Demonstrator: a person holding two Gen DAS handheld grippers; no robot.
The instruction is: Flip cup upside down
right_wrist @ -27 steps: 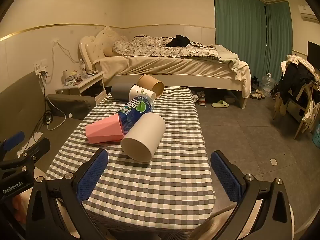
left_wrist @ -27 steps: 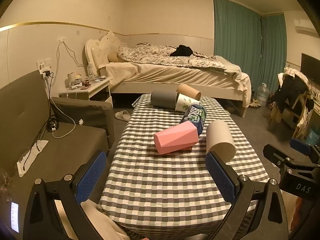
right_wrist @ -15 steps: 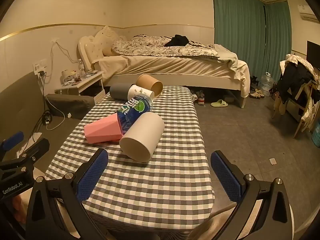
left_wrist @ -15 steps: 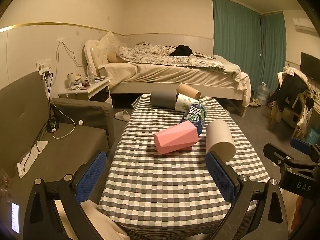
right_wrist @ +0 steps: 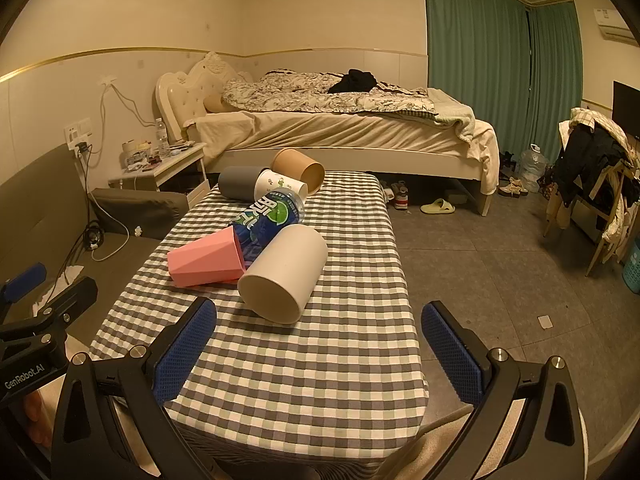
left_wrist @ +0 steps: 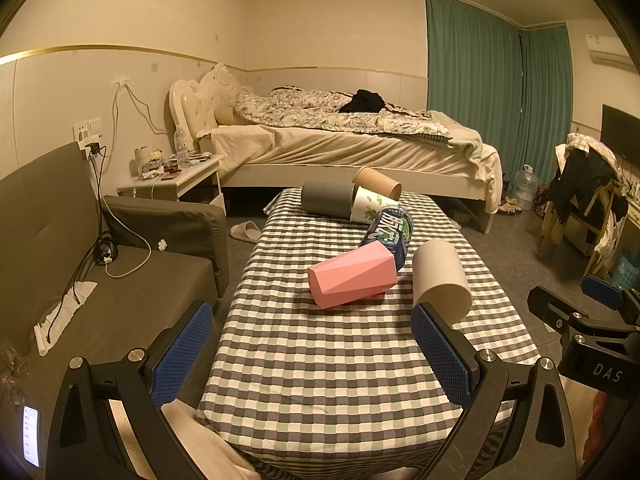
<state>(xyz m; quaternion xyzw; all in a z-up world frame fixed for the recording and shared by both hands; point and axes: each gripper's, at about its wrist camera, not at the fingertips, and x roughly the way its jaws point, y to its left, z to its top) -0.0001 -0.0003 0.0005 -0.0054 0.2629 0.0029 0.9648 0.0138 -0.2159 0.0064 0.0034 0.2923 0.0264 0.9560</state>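
— Beige cup (right_wrist: 282,274) lies on its side near the front of the checked table (right_wrist: 320,360), its mouth facing us, touching the pink cup (right_wrist: 204,258).
— Are the grabbers holding it?
— No. The left gripper (left_wrist: 312,354) and right gripper (right_wrist: 318,354) are both wide apart, holding nothing.
— What could go wrong?
— It's round. A bump might roll it off the edge.
— Any words?
— "GenRobot.AI" and "DAS" on the tools.

Both wrist views hang back off the bench's (left_wrist: 328,360) near end, facing twelve o'clock toward the bed (right_wrist: 340,132), sharing the cup cluster (right_wrist: 256,236).
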